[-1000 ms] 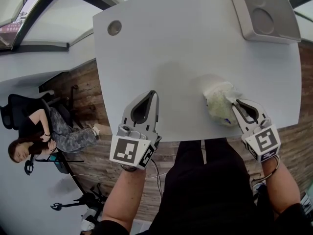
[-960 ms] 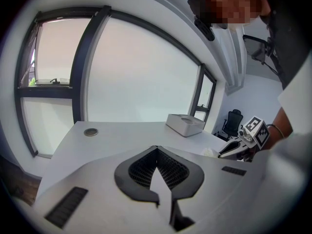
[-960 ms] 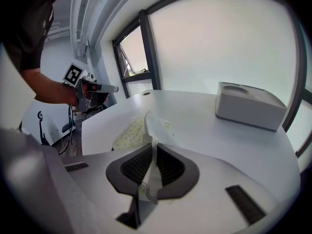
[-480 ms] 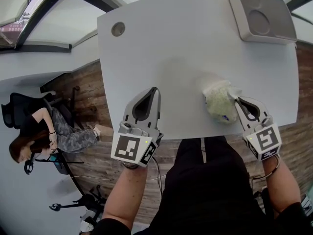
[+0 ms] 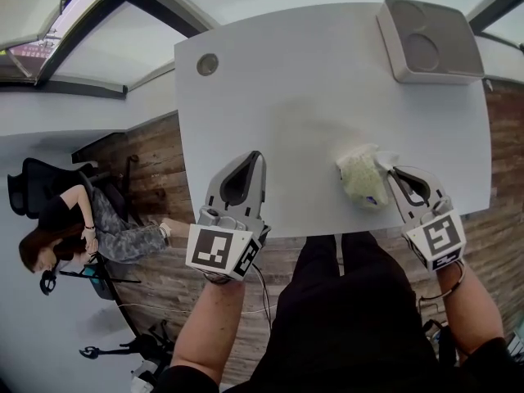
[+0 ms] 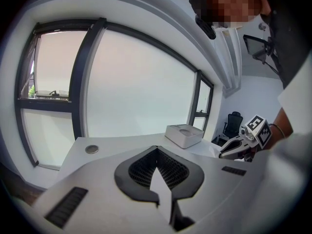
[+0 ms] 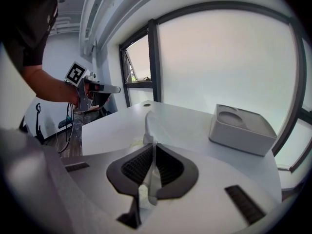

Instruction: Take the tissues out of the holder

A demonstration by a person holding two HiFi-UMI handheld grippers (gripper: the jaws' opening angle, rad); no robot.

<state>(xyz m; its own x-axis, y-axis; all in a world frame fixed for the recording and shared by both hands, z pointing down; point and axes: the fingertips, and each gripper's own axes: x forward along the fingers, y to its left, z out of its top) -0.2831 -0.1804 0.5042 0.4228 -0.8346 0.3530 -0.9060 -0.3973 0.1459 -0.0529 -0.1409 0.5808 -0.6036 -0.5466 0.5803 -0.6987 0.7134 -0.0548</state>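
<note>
A pale green pack of tissues [image 5: 360,176] in crinkled clear wrap hangs just over the white table [image 5: 303,97] near its front edge. My right gripper [image 5: 385,170] is shut on the pack's right end; its jaws have just been closing with the wrap between them. In the right gripper view a strip of wrap [image 7: 148,130] sticks up between the pads of the right gripper [image 7: 152,147]. The grey tissue holder [image 5: 430,31] stands at the far right corner, also seen as the holder [image 7: 241,128] and holder [image 6: 184,134]. My left gripper [image 5: 257,159] is shut and empty, left gripper [image 6: 157,149].
A round cable hole [image 5: 207,64] sits at the table's far left corner. A person [image 5: 57,236] sits on a chair on the floor to the left. The wearer's dark-clothed legs [image 5: 344,318] are below the table's front edge.
The right jaws have closed on the pack's end. Both grippers have risen a little, and the pack has come up with the right one.
</note>
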